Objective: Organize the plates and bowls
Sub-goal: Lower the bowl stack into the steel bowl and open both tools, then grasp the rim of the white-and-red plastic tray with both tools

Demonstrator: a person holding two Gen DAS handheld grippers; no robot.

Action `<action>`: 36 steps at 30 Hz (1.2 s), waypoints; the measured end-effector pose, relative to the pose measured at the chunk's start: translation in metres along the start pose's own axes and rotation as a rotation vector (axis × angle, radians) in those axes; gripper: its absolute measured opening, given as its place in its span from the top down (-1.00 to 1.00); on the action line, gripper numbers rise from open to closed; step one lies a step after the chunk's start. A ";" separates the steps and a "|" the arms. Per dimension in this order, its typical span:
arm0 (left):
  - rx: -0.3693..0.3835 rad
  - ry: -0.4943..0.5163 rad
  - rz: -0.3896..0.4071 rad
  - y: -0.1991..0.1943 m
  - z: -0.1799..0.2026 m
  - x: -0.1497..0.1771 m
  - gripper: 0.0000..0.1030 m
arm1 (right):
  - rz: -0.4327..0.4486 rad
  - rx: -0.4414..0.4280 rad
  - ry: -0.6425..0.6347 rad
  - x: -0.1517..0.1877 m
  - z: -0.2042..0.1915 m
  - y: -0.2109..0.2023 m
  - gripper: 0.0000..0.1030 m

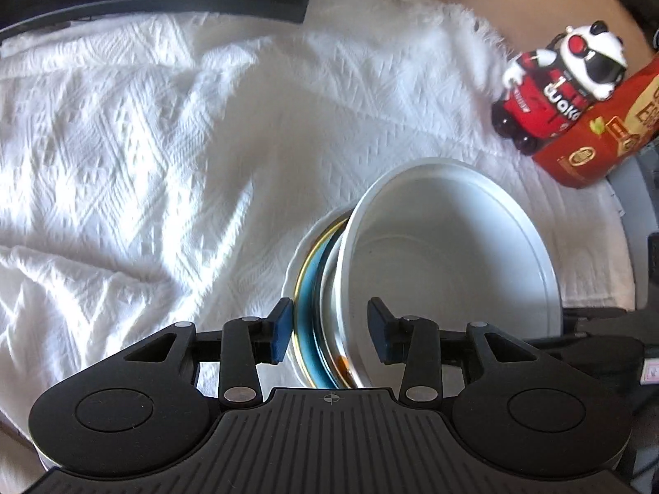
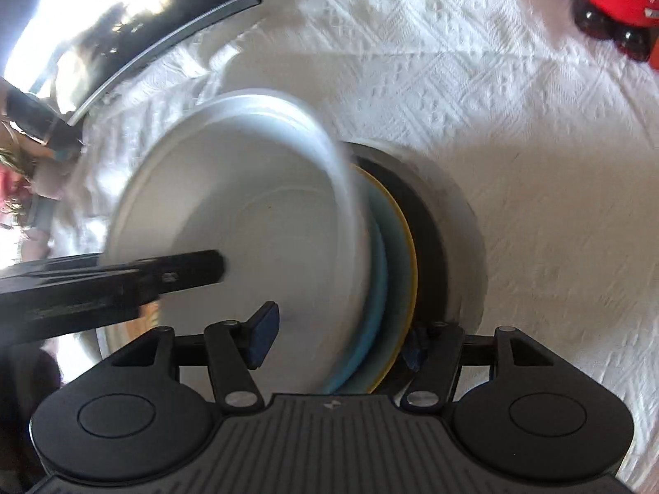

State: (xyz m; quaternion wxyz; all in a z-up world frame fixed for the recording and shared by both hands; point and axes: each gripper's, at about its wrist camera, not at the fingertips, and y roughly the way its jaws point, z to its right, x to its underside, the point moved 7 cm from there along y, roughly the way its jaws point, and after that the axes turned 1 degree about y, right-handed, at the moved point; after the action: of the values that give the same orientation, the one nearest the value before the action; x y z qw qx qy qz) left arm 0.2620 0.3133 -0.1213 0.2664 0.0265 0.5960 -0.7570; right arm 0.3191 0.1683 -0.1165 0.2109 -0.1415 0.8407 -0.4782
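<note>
White bowl [image 1: 445, 255] atop stacked plates [image 1: 313, 288]

In the left wrist view, the bowl [image 1: 449, 255] sits right of centre, stacked in a plate [image 1: 307, 288] that shows at its left side, both on the cloth [image 1: 164, 144] filling the frame's left and middle. The left gripper [image 1: 329, 329] at lower centre straddles the stack's near rims. A panda figure [image 1: 564, 82] stands at upper right, against a box [image 1: 597, 140] just right of it. In the right wrist view, the right gripper [image 2: 337, 337] straddles the same stack from the bottom, and a monitor [image 2: 123, 33] occupies the upper left.
</note>
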 end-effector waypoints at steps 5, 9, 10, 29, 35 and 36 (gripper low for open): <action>0.072 -0.026 0.015 -0.007 -0.006 -0.001 0.51 | 0.005 0.059 -0.019 -0.003 0.006 -0.006 -0.19; 0.067 -0.033 0.026 -0.006 -0.003 -0.001 0.51 | -0.010 0.058 -0.015 -0.001 0.006 -0.008 -0.19; 0.064 -0.034 0.026 -0.006 -0.003 0.000 0.51 | -0.010 0.062 -0.020 0.001 0.006 -0.009 -0.19; 0.064 -0.052 0.233 -0.058 0.035 -0.036 0.55 | 0.437 0.249 -0.165 0.004 0.010 -0.123 -0.18; 0.194 0.163 0.203 -0.048 0.135 -0.033 0.55 | 0.653 0.552 -0.064 0.041 0.097 -0.189 -0.33; 0.209 0.203 0.176 -0.040 0.153 -0.029 0.55 | 0.679 0.610 -0.036 0.050 0.115 -0.200 -0.42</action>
State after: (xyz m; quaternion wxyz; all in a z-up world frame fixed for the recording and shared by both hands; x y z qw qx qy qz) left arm 0.3121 0.1893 -0.0314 0.2662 0.1823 0.5334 -0.7819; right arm 0.3389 -0.0402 -0.0067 0.4023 0.2026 0.6563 -0.6054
